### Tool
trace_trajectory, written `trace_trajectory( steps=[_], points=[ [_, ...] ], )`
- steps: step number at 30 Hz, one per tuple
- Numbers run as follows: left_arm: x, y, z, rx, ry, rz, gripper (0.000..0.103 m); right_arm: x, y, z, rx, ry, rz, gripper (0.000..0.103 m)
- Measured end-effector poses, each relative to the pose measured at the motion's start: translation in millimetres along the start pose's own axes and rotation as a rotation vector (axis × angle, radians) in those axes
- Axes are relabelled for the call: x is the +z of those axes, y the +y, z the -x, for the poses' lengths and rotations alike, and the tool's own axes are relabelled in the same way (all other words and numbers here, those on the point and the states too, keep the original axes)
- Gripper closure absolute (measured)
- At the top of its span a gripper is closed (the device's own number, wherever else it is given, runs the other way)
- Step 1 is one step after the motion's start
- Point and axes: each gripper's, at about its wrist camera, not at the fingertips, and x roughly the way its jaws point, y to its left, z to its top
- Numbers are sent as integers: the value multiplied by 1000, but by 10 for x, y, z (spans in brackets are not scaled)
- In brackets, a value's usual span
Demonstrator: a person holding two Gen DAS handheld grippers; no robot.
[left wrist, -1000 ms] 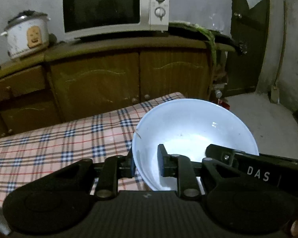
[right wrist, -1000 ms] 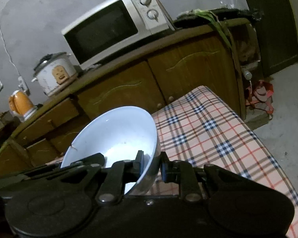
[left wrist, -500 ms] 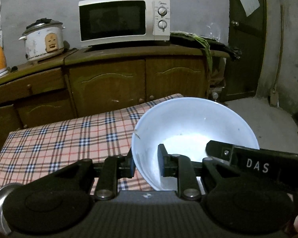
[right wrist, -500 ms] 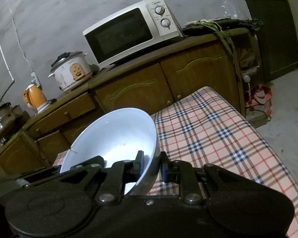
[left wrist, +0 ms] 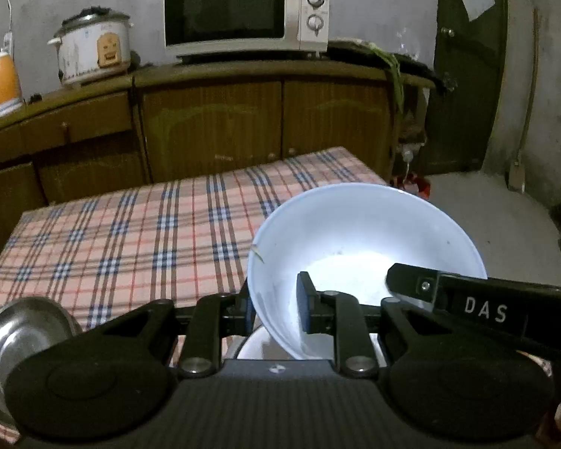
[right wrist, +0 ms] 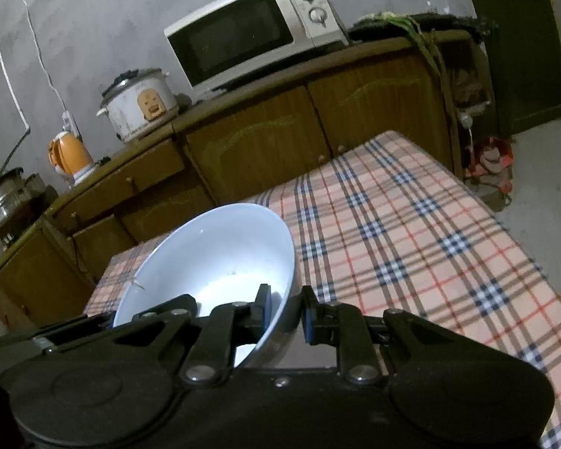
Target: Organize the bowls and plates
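Note:
A big white bowl (left wrist: 366, 247) hangs tilted above the plaid table (left wrist: 131, 232), held from both sides. My left gripper (left wrist: 275, 308) is shut on its left rim, one finger outside and one inside. My right gripper (right wrist: 284, 310) is shut on the opposite rim of the white bowl (right wrist: 213, 258); its arm marked DAS (left wrist: 482, 308) crosses the left wrist view. Just under the bowl the rim of another white dish (left wrist: 256, 346) shows. A steel bowl (left wrist: 15, 336) sits on the table at the lower left.
Behind the table runs a brown wooden cabinet (left wrist: 213, 123) carrying a white microwave (left wrist: 243, 11), a rice cooker (left wrist: 93, 48) and an orange kettle (right wrist: 69, 153). A dark door (left wrist: 463, 75) and bare floor (left wrist: 497, 224) lie to the right.
Both grippers drew back from the cabinet with the bowl held between them. More tablecloth shows, and the steel bowl and the white dish under the bowl came into view.

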Motion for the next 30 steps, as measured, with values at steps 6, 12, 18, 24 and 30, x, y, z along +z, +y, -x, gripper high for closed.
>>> trace_trajectory(
  steps=[6, 12, 18, 24, 30],
  points=[
    [-228, 65, -157, 1, 55, 2, 81, -241, -63, -196, -4, 68, -10, 81],
    [-478, 108, -284, 5, 110, -7, 81, -482, -153, -384, -7, 133, -31, 81],
    [-605, 144, -352, 9, 126, -22, 80, -608, -202, -517, -9, 164, -38, 81],
    [-684, 117, -427, 8, 123, -43, 80, -668, -257, -601, -15, 170, -38, 81],
    [-705, 90, -470, 9, 115, -48, 79, -680, -285, -638, -25, 157, -25, 80]
  ],
)
